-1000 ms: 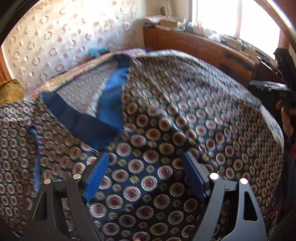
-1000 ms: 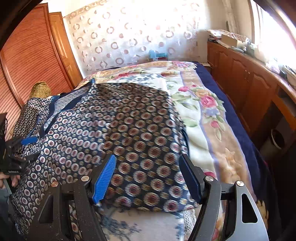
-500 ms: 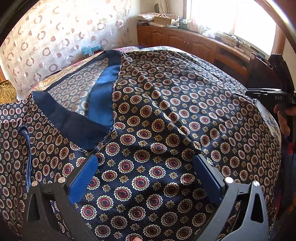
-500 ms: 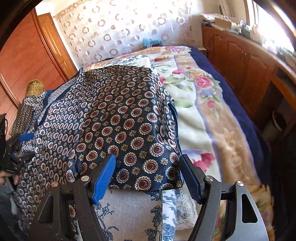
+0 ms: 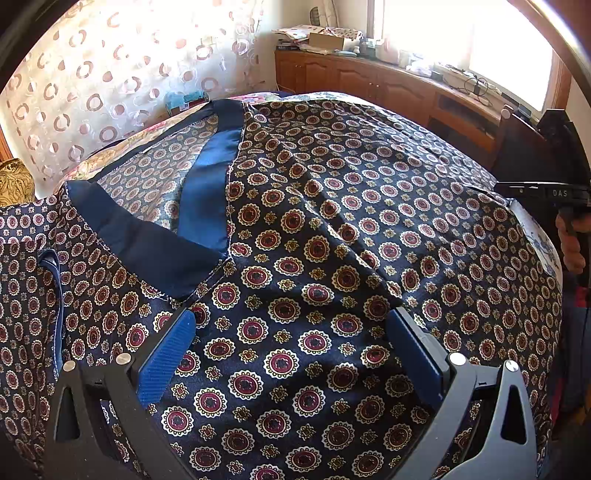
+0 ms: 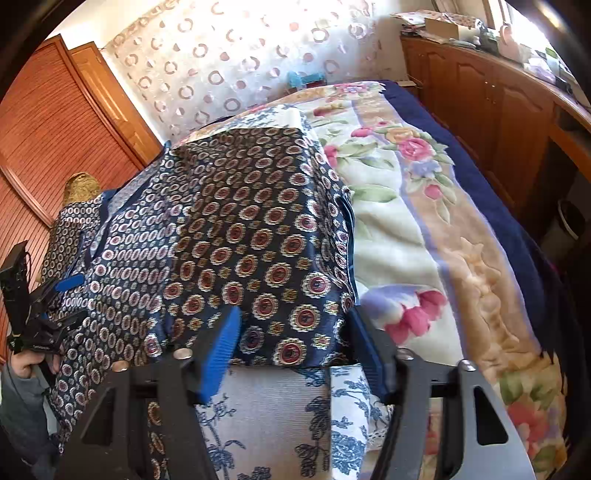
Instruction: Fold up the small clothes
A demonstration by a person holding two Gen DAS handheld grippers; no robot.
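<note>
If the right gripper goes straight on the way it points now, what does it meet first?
Most likely the near edge of the patterned garment, which lies between the half-open fingers of the right gripper, whose jaws have just been closing. Depth is unclear.

right hand-held gripper: lower centre, jaws just closing, over shirt hem | shirt: centre-left on bed | left hand-held gripper: left edge

Home bedroom: bed under floral blanket, wooden wardrobe doors at side, circle-print curtain, cluttered wooden cabinets below sunny window.
</note>
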